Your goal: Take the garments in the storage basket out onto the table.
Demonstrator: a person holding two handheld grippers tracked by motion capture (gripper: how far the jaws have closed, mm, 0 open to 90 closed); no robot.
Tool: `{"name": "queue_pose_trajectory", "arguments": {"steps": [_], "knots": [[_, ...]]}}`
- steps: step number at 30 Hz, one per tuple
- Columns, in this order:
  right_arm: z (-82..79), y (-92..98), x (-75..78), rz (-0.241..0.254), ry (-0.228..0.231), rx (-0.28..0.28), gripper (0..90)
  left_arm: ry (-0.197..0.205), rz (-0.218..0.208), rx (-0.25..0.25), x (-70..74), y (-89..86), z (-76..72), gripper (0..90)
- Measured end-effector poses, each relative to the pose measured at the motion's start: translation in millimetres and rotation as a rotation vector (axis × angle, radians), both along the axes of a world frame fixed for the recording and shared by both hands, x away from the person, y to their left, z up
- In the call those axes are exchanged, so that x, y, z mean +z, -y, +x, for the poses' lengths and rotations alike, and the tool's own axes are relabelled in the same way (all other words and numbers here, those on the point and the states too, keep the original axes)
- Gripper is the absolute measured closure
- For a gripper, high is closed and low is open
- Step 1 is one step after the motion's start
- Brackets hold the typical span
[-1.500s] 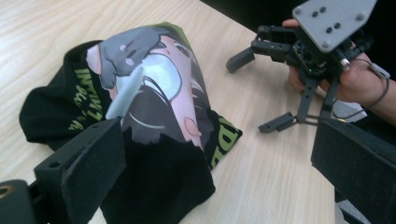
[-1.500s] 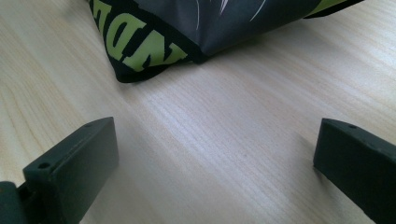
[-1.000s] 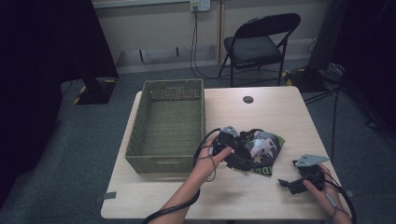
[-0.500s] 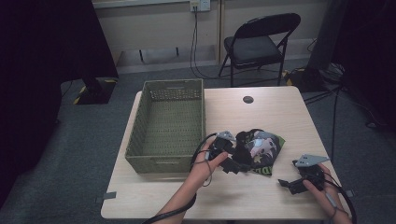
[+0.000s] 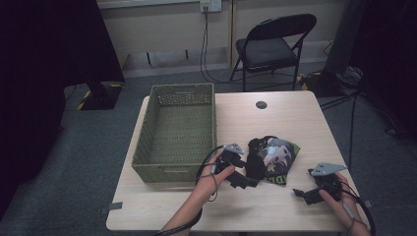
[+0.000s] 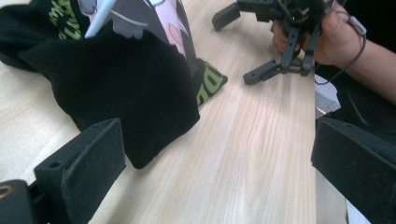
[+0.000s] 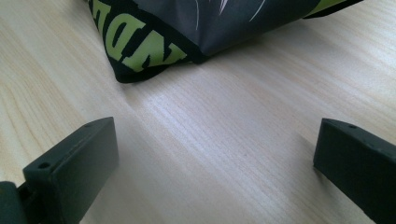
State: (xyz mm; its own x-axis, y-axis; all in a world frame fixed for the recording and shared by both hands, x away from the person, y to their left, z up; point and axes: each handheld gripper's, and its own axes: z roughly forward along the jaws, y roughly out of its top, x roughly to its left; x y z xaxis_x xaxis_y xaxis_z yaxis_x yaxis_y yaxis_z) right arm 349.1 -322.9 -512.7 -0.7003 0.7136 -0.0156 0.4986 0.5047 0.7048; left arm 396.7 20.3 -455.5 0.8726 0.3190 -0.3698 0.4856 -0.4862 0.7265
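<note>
Black crumpled shirt [image 5: 269, 158], one, with green lettering, lies centre-right in the high view, long axis running left-right; one green basket [image 5: 178, 130] sits left of it. Left gripper [image 5: 242, 176] touches its lower-left edge, jaws wide, holding nothing. Right gripper [image 5: 306, 192], lower right, gapes empty over bare wood table [image 5: 290, 118].

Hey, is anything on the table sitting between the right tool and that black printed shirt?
Nothing visible. Bare wood lies between the open right tool and the shirt; the left tool is at the shirt's other side.
</note>
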Motion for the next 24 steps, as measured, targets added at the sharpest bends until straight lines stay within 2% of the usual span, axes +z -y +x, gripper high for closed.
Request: {"name": "queue_pose_trajectory", "arguments": {"steps": [15, 24], "knots": [[0.0, 0.0, 0.0, 0.000, 0.000, 0.000, 0.0, 0.015, 0.047, -0.044, -9.1, -10.8, -11.6, 2.8], [-0.1, 0.0, 0.0, 0.000, 0.000, -0.001, 0.0, 0.004, 0.038, -0.079, -9.7, -11.8, -21.4, 2.8]]}}
